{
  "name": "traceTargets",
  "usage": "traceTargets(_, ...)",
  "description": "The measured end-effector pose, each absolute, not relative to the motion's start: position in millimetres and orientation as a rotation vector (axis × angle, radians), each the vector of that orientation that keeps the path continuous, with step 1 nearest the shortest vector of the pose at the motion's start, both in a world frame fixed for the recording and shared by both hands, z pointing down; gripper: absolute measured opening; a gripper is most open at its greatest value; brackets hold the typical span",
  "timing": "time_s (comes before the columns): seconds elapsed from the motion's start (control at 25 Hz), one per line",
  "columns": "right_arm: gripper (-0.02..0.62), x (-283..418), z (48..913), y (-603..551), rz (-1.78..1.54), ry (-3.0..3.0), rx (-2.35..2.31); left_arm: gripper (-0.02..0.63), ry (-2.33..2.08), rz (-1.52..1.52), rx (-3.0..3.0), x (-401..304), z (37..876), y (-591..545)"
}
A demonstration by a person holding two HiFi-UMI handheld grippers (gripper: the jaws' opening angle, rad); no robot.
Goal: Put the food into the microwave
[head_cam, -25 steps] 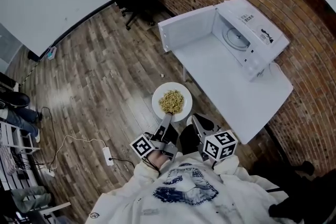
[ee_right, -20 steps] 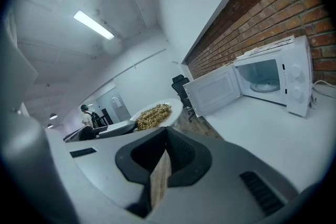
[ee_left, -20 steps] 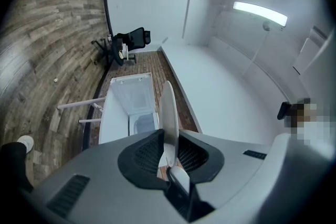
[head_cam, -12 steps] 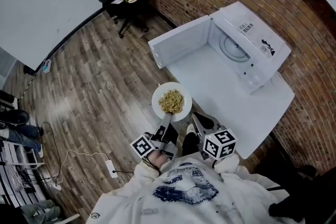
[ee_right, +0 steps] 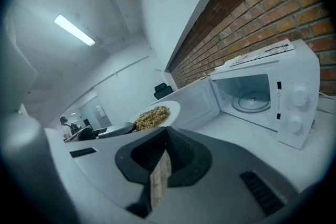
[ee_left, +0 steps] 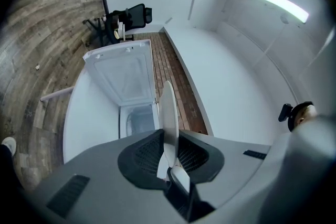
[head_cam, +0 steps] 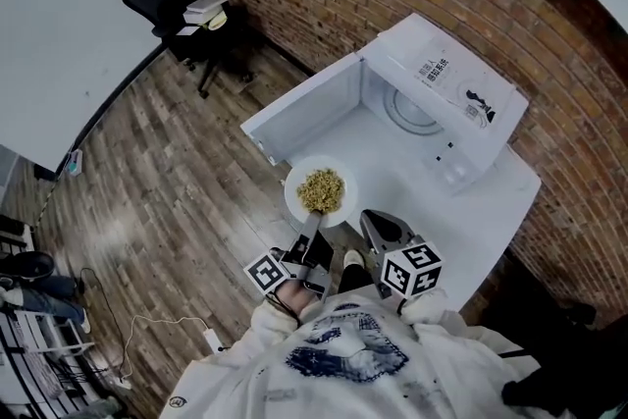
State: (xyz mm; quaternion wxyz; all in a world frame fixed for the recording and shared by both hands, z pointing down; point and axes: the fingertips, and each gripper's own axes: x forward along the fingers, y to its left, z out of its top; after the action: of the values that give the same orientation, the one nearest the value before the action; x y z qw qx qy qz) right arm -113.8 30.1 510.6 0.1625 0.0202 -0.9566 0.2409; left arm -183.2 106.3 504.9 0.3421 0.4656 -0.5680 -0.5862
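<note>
Nothing reads clearly. A sticker on the top of the microwave, far right, carries lines of small print, possibly Chinese, and a dark figure.

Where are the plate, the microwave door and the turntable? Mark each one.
plate (head_cam: 346, 211), head view, bare white rim at lower right
microwave door (head_cam: 304, 113), head view, inner face of the open door
turntable (head_cam: 407, 109), head view, middle of the glass tray

One plate, one microwave, one table.
</note>
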Motion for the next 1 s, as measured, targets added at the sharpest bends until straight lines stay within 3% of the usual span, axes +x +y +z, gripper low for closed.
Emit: traceTargets(1.0,0.014,-111,523,-101,0.821,-2.721,0.478,0.067,-1.244,-1.305,1.313,-200,521,-42)
